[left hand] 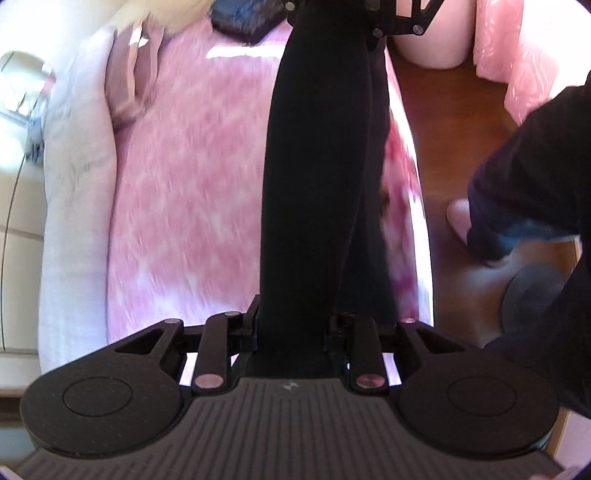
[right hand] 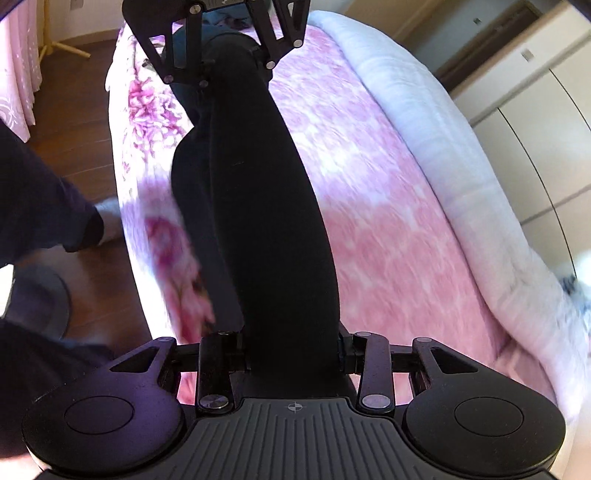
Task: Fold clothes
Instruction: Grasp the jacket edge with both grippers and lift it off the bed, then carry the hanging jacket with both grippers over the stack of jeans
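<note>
A long black garment (left hand: 317, 166) hangs stretched between my two grippers above the pink bed (left hand: 192, 192). My left gripper (left hand: 295, 328) is shut on one end of it; the fabric runs straight up the view to my right gripper (left hand: 391, 18) at the top. In the right wrist view my right gripper (right hand: 291, 350) is shut on the other end of the black garment (right hand: 258, 206), which runs up to my left gripper (right hand: 221, 40). The fingertips are hidden by the cloth.
The bed has a pink fuzzy cover (right hand: 388, 206) and a white quilt (right hand: 461, 155) along its far side. A floral sheet edge (right hand: 147, 110) borders the wood floor (left hand: 461, 155). The person's dark-trousered legs (left hand: 535, 177) stand beside the bed. White cupboards (right hand: 535, 92) stand beyond.
</note>
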